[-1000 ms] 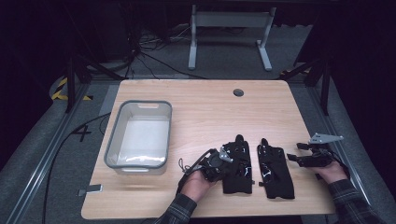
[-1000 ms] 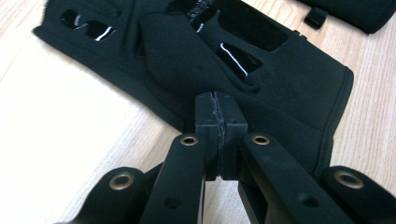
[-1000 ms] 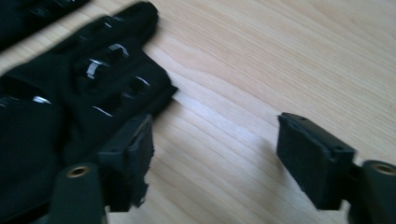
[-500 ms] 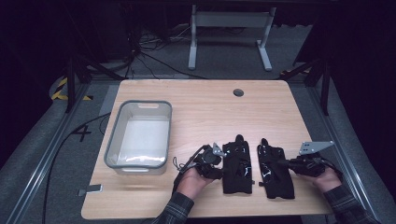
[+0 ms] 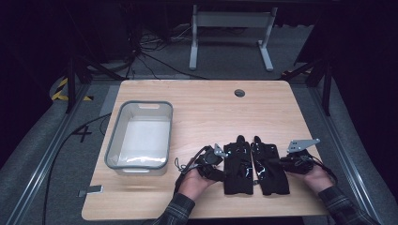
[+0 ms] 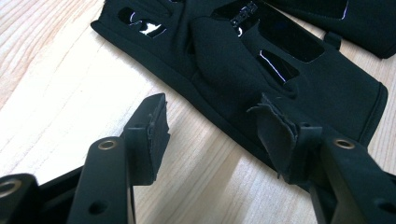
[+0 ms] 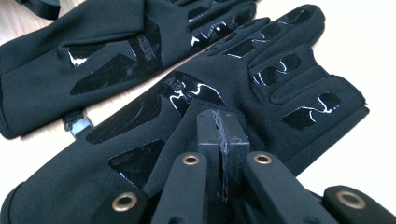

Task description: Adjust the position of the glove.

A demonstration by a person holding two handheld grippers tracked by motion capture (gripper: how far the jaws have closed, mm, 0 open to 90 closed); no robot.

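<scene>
Two black gloves lie side by side, palm up, near the table's front edge: the left glove and the right glove. My left gripper rests at the left glove's outer edge. Its jaws have just been opening; one pad stands over the wood and the other over the glove's edge, and nothing is pinched. My right gripper is shut on a raised fold of the right glove at its thumb side.
A clear plastic bin stands on the table's left half. A round cable hole sits near the far edge. A small grey clip lies between the gloves. Bare wood stretches behind the gloves.
The left gripper's jaws have opened at the left glove's edge. The right gripper has moved left onto the right glove and shut.
</scene>
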